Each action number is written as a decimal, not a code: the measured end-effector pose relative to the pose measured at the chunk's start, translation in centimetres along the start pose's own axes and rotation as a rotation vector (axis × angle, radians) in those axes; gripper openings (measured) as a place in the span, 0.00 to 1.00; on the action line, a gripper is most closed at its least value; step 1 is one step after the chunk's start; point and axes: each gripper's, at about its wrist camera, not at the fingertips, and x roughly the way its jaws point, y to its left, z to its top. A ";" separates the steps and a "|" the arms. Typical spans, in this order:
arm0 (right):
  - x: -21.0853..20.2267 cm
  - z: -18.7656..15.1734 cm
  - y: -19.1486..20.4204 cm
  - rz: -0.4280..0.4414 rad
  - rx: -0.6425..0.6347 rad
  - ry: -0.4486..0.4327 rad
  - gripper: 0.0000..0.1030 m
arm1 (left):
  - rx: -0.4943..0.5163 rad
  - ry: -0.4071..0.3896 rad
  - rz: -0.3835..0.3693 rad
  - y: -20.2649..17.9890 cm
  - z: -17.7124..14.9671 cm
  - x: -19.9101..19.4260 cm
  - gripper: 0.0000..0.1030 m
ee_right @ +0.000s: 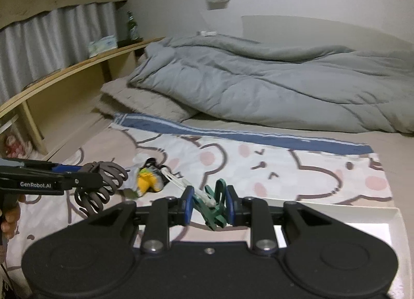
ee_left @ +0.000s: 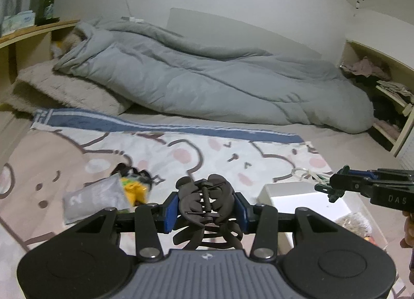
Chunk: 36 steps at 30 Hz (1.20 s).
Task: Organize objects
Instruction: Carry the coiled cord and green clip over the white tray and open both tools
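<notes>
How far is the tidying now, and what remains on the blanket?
Done: cannot tell. In hand: left gripper clamps a brown hair claw clip; right gripper clamps green clothespins near the white box. Left: yellow packet and grey pouch on the blanket.
</notes>
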 end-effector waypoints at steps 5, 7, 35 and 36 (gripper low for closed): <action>-2.0 -0.6 -2.9 -0.041 0.030 -0.017 0.26 | 0.015 0.005 -0.027 -2.4 0.2 1.0 0.45; -2.6 -1.0 -4.0 -0.060 0.039 -0.020 0.26 | 0.015 0.011 -0.041 -3.4 0.3 1.5 0.45; -5.2 -5.6 -17.4 -0.251 0.257 -0.001 0.26 | -0.009 0.198 -0.192 -19.2 -6.9 13.1 0.45; -4.9 -5.7 -17.5 -0.257 0.257 0.005 0.26 | -0.020 0.206 -0.188 -19.4 -7.4 13.7 0.45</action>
